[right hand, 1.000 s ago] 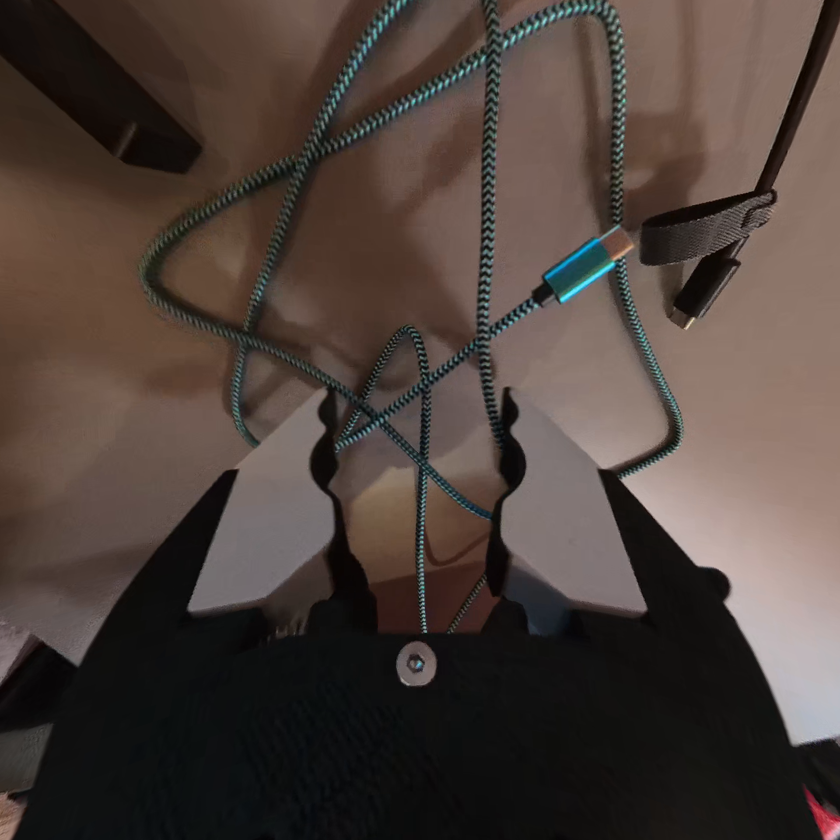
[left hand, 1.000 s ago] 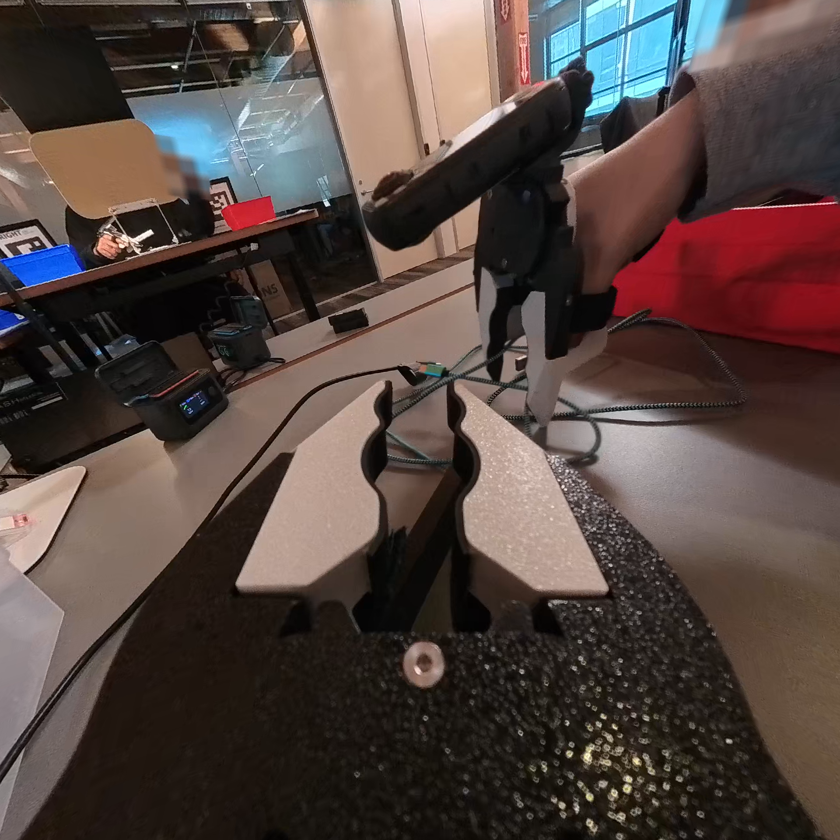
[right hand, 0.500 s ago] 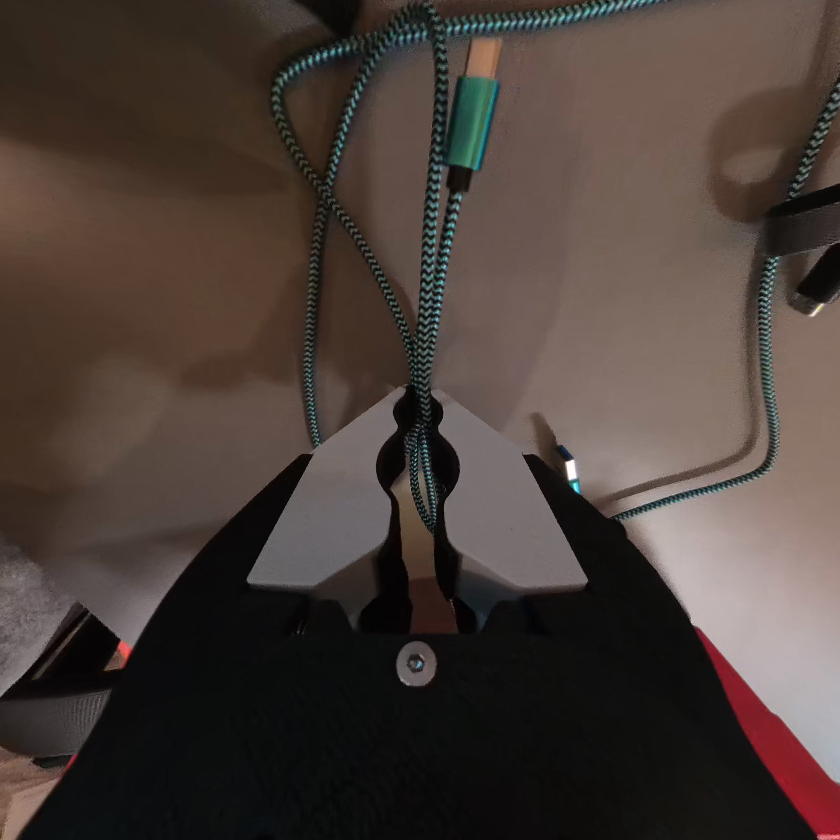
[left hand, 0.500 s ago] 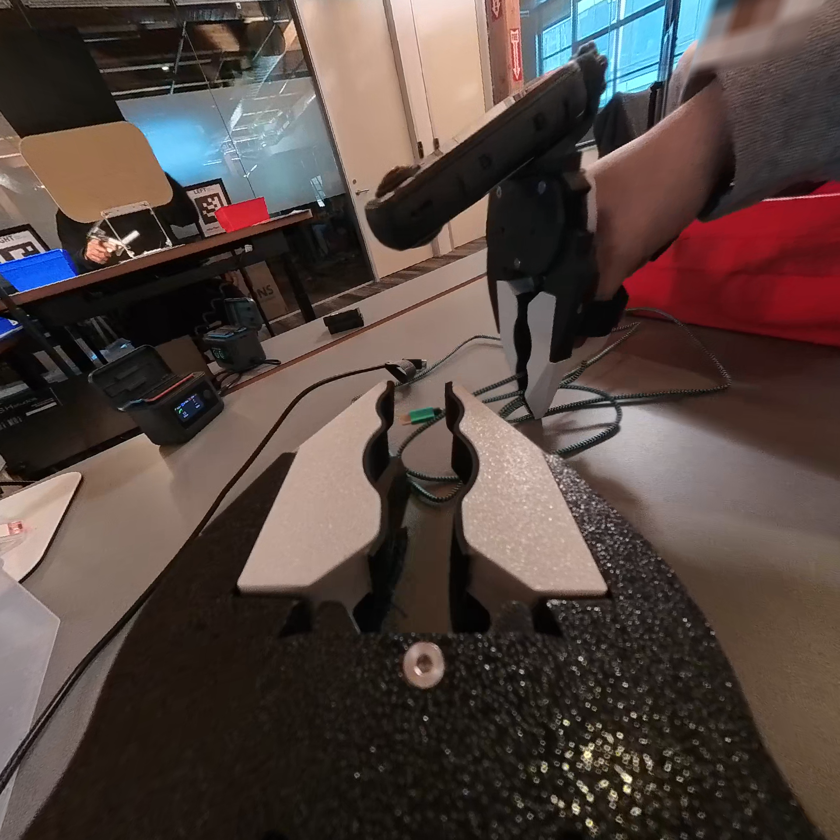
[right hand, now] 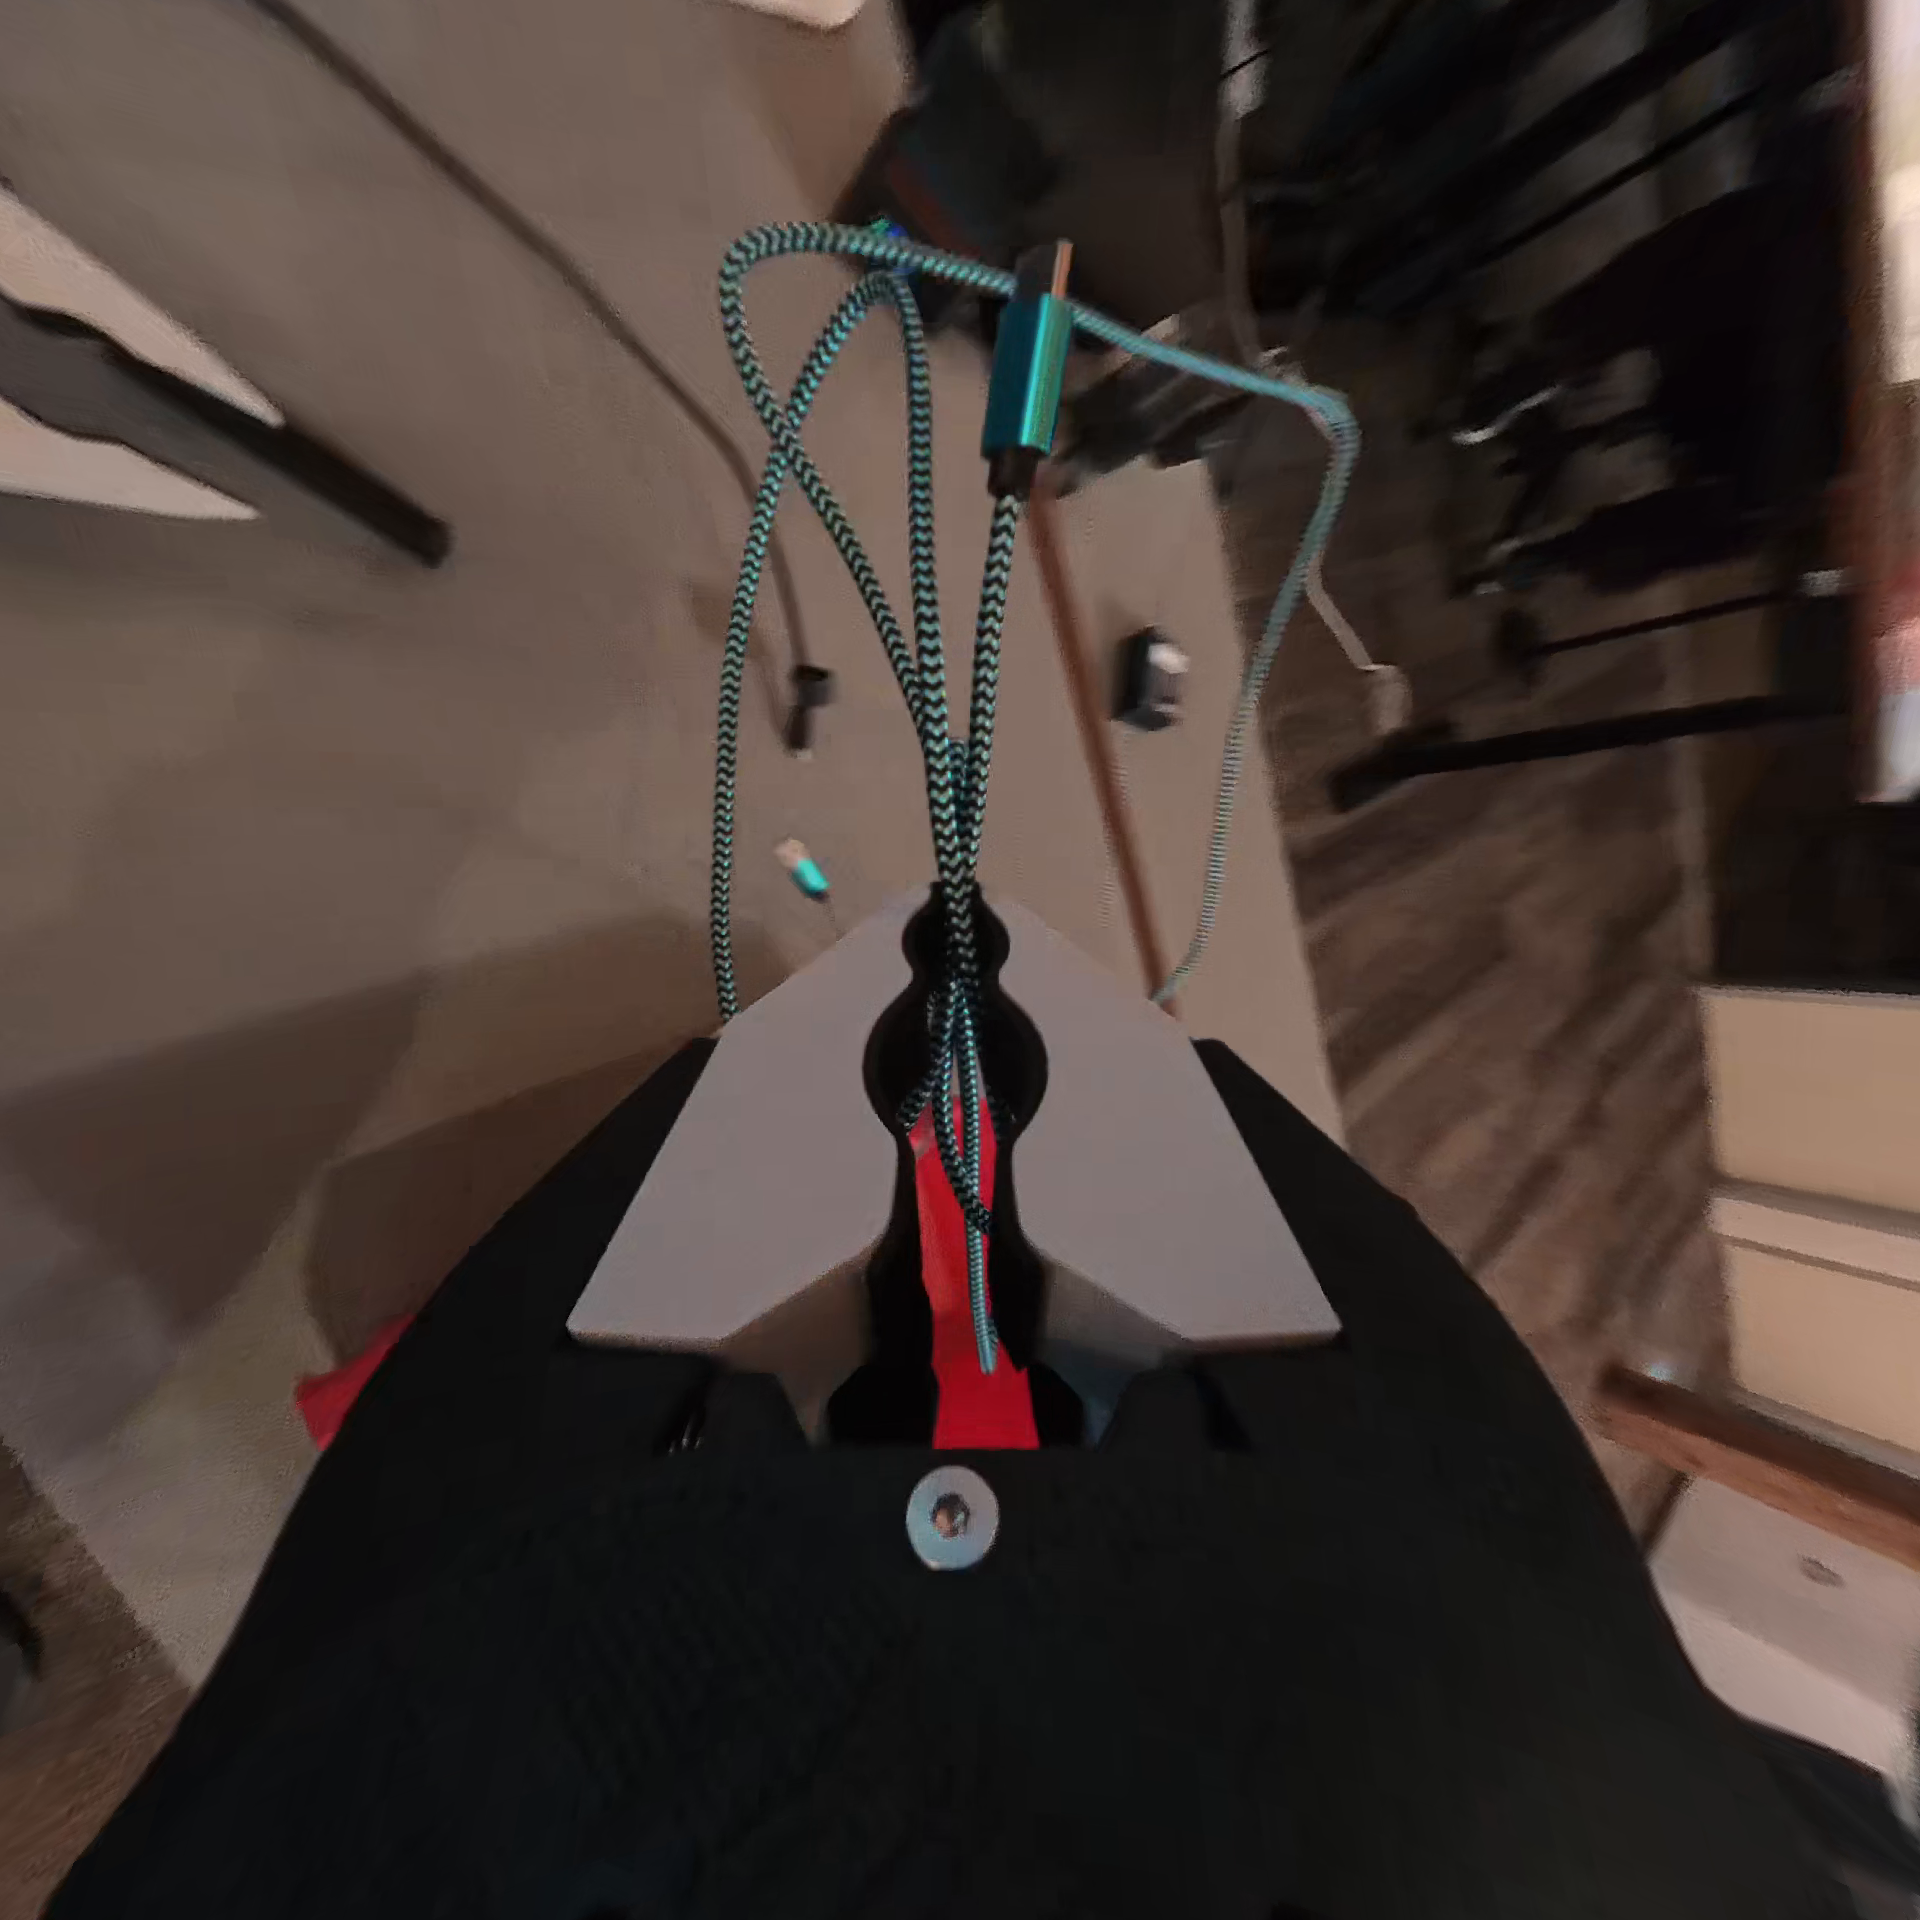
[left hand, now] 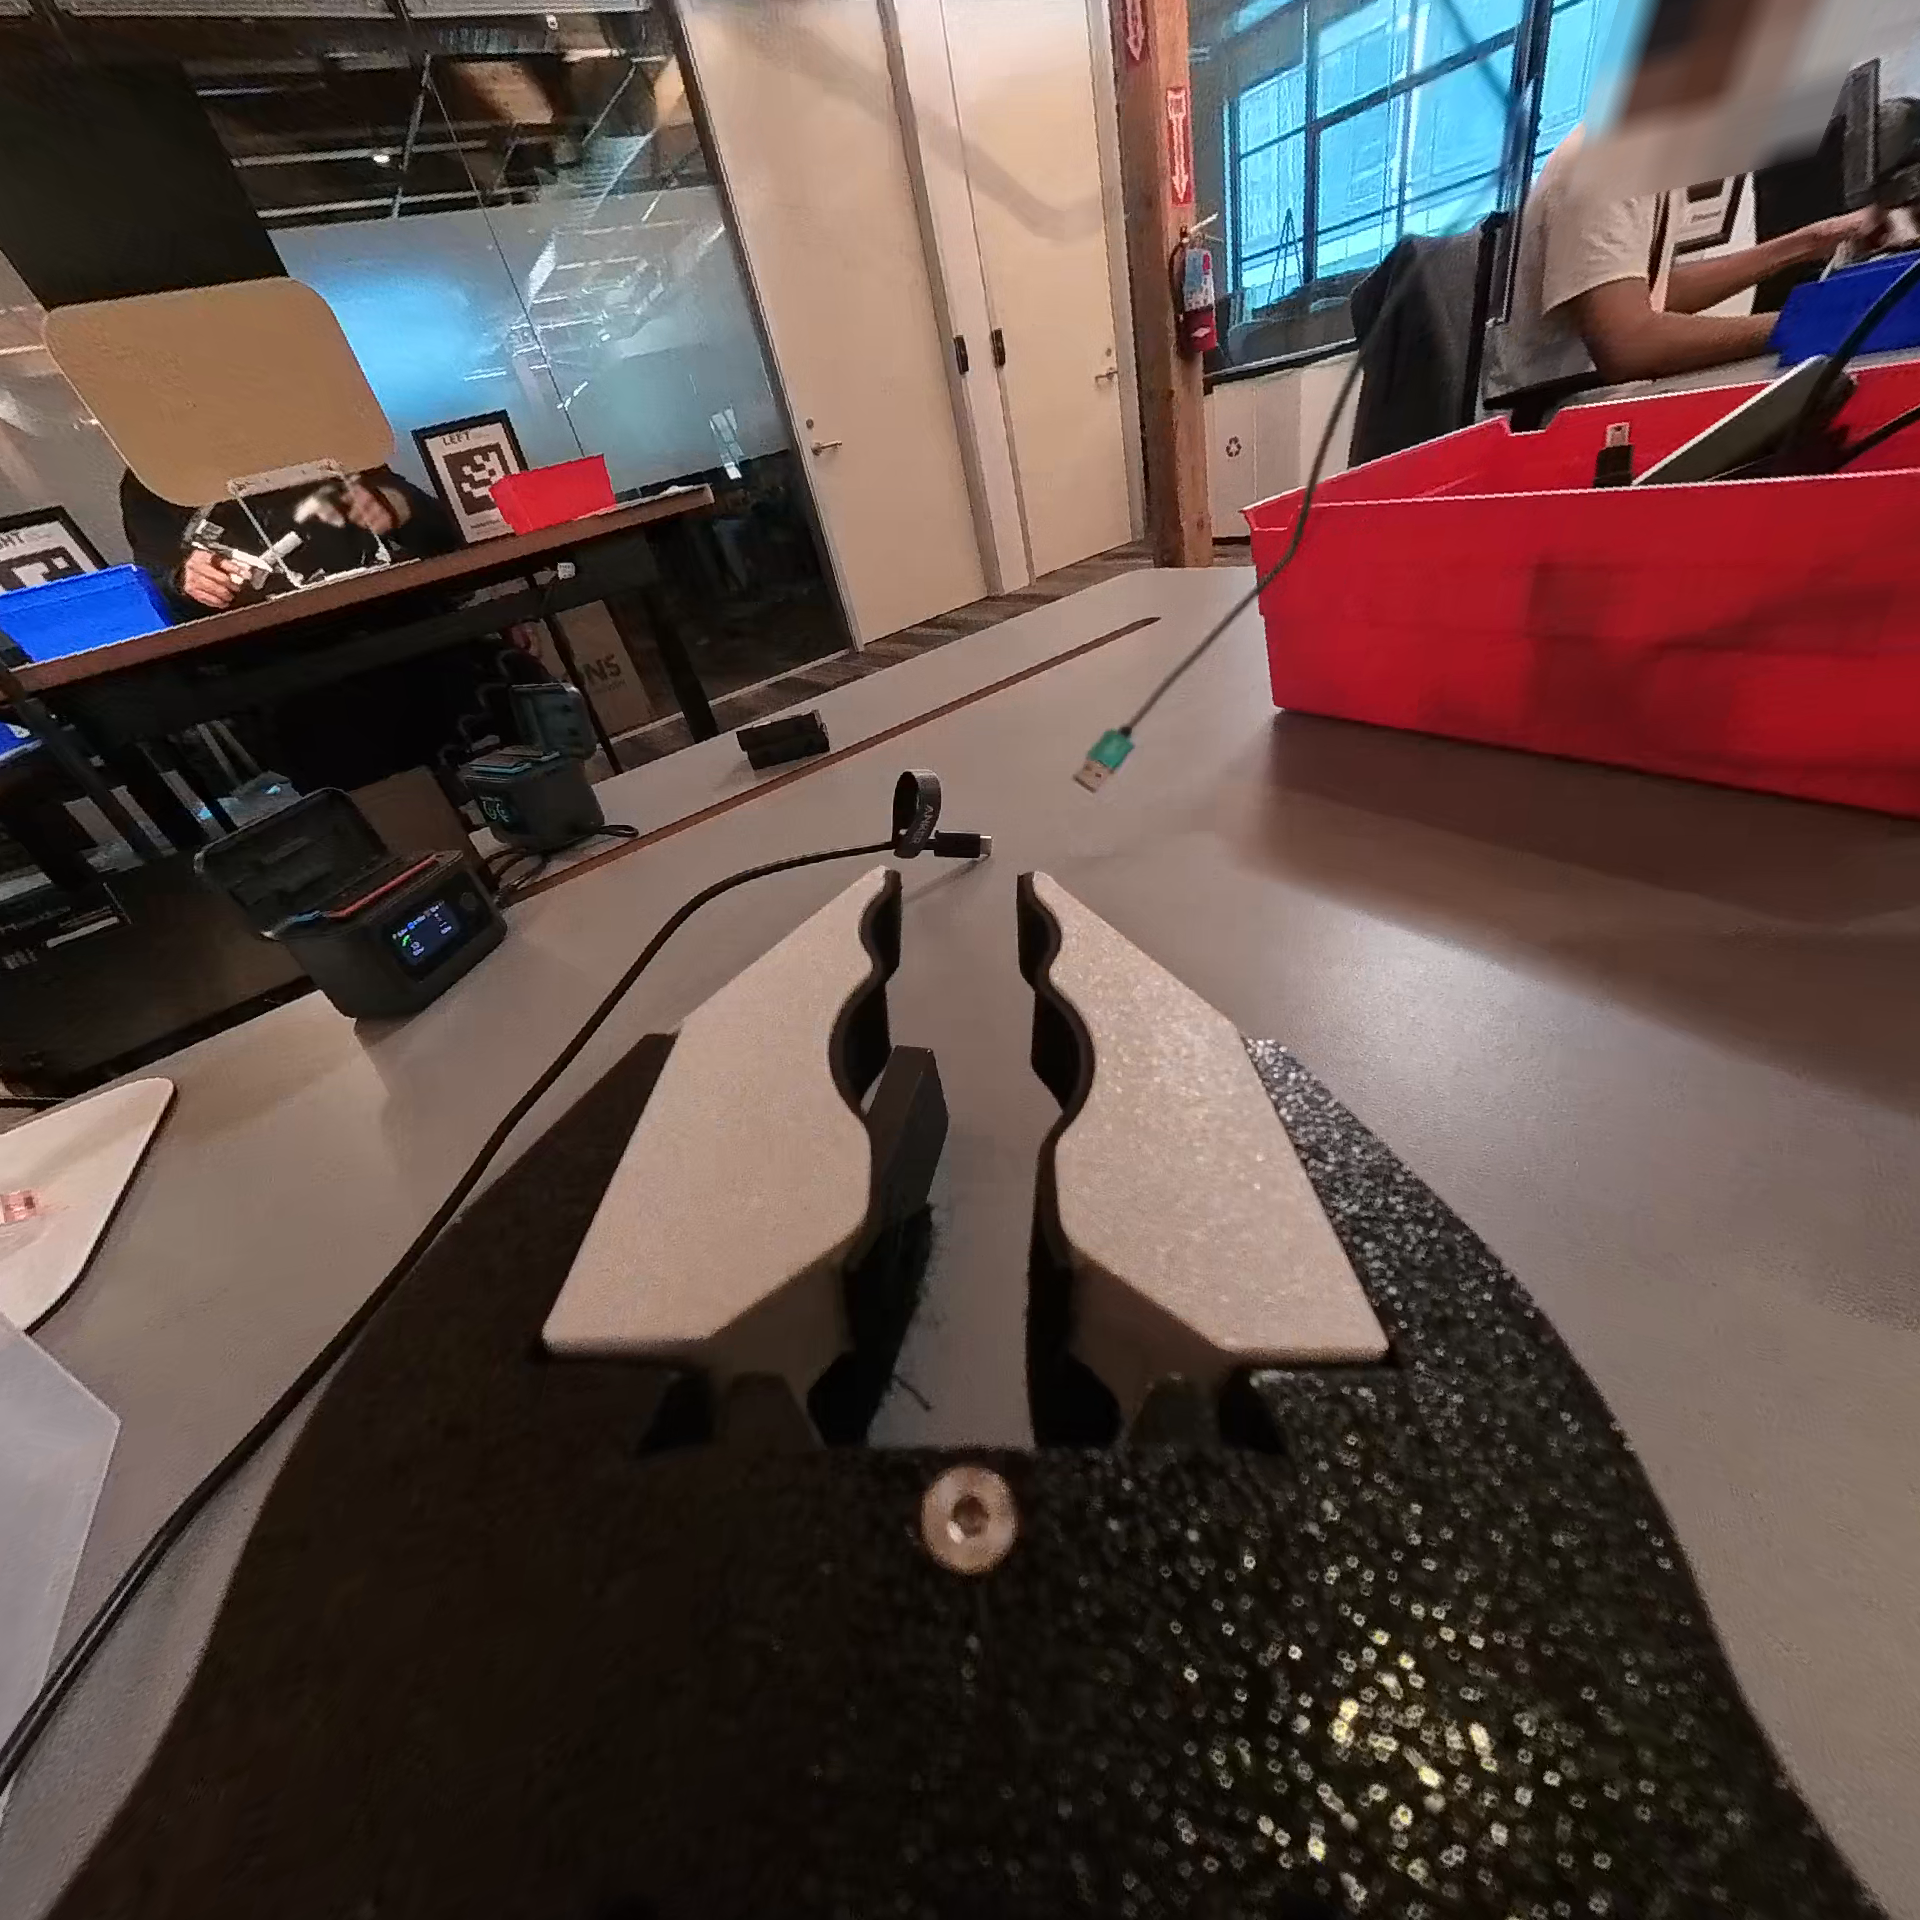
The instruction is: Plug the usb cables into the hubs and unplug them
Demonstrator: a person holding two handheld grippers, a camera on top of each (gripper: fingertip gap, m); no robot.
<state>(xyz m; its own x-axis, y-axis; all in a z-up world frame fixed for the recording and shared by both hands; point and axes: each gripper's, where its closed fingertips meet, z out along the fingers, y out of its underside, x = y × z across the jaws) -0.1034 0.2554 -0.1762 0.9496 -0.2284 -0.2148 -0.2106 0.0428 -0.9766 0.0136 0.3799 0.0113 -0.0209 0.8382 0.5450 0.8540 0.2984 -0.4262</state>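
Cable is what my right gripper [right hand: 961, 904] is clamping: several strands of the teal braided cable [right hand: 940, 665] bunched between its closed jaws, loops and a teal plug [right hand: 1023, 384] dangling in the air beyond the tips. It is hanging limp and light, so I am judging it soft and floppy; a mid-length pinch gives no control of the connector. The rigid plug shell looks the better place to hold. My left gripper [left hand: 956, 894] is resting low over the grey table [left hand: 1558, 1039], jaws apart and empty. Another teal plug [left hand: 1107, 750] is hanging just above the table near the red bin [left hand: 1558, 613], beyond my left tips.
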